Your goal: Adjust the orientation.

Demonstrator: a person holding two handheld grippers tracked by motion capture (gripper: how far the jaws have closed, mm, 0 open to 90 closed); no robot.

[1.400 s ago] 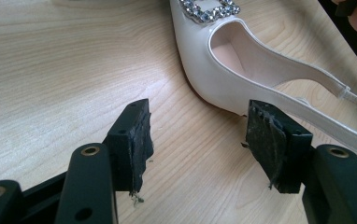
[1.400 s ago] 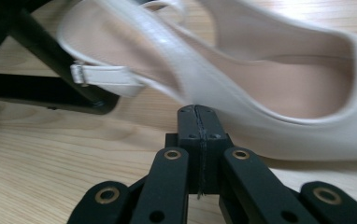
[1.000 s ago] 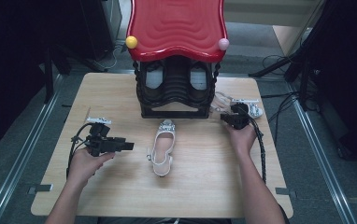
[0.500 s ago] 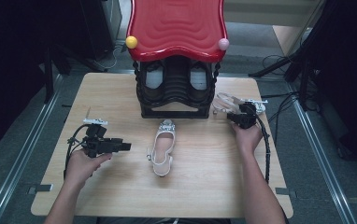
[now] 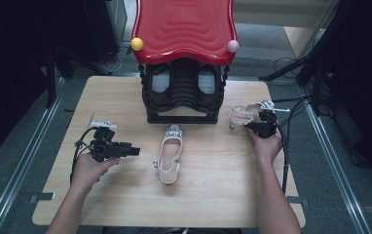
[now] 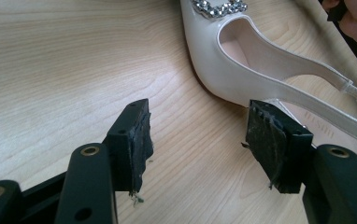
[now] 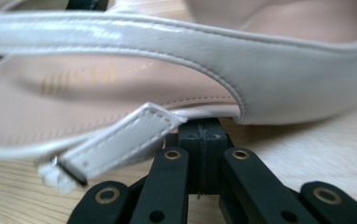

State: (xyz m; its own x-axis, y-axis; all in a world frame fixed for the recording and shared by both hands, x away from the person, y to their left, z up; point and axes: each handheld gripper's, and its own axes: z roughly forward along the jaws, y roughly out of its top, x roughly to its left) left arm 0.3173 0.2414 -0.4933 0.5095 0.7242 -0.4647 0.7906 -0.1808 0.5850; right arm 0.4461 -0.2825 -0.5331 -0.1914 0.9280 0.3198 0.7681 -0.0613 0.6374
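Rightward toward the table edge went the right claw [image 5: 258, 126] — closed, touching the shoe [image 5: 241, 114] — left claw [image 5: 134, 151] open.

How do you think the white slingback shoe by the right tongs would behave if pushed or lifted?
The white slingback shoe looks light, so it would probably slide easily on the wooden table. Its thin heel strap looks floppy. The glossy upper may be slippery.

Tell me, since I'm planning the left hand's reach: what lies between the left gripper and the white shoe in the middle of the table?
Bare wood: in the high view nothing lies between the left gripper and the white shoe.
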